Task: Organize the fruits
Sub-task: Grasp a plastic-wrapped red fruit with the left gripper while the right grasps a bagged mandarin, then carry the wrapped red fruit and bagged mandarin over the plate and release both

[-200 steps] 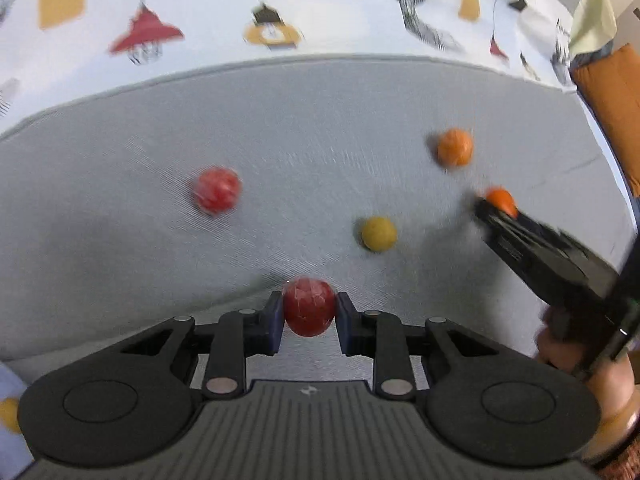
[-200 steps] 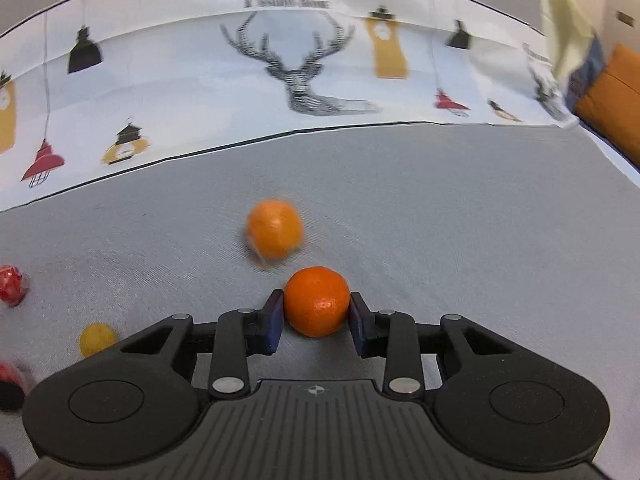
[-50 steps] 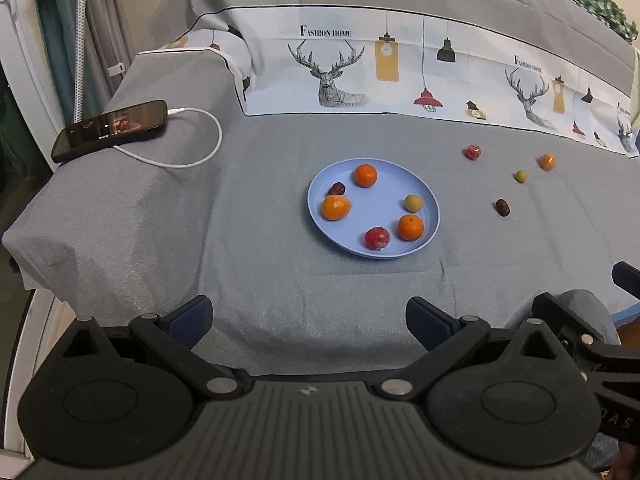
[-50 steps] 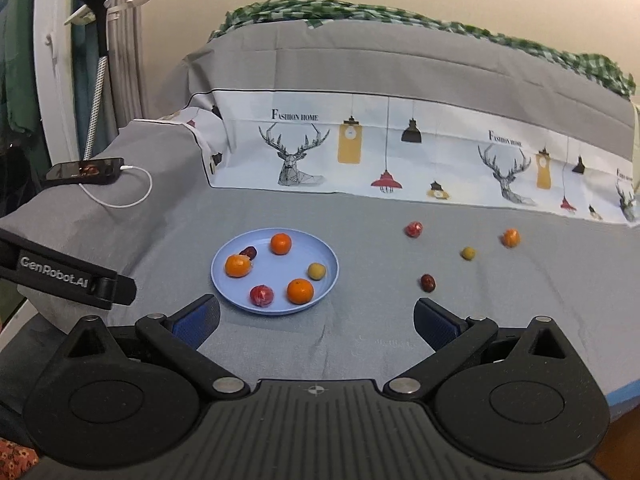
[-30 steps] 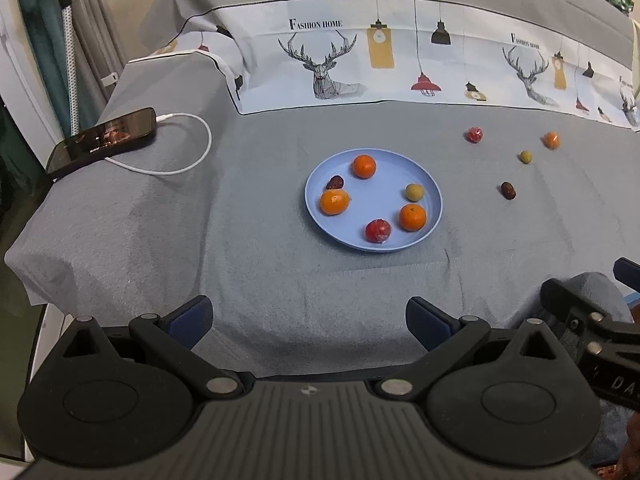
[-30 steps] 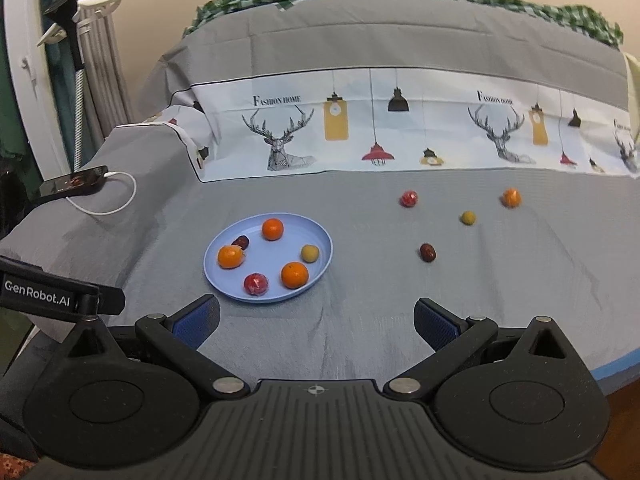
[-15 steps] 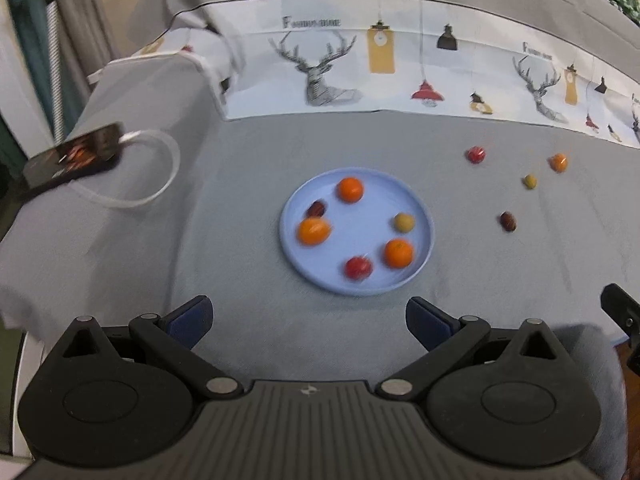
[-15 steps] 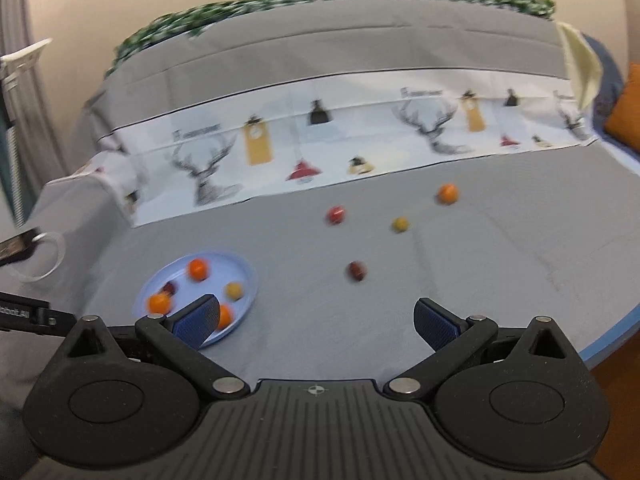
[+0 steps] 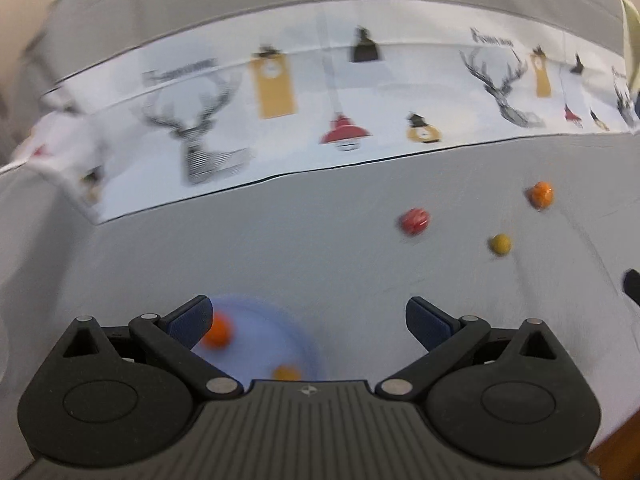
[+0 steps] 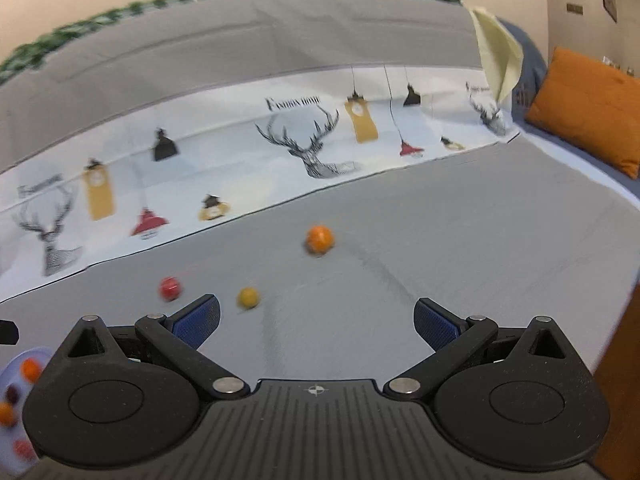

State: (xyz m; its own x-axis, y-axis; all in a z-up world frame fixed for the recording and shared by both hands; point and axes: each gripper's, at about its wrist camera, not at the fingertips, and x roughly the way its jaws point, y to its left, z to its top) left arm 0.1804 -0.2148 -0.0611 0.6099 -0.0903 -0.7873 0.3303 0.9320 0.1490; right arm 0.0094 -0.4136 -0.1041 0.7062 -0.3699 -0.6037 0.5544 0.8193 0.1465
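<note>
Both grippers, left (image 9: 308,316) and right (image 10: 316,320), are gaping wide, holding nothing; orange (image 10: 319,239) is lying dead ahead of right fingers, nearer arm.

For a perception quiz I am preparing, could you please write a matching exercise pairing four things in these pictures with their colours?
Things:
1. plate
2. cushion
3. smallest loose fruit
4. fruit nearest the plate on the cloth

Colours:
A. red
B. yellow
C. light blue
D. orange

Pairs: 1-C, 2-D, 3-B, 4-A
</note>
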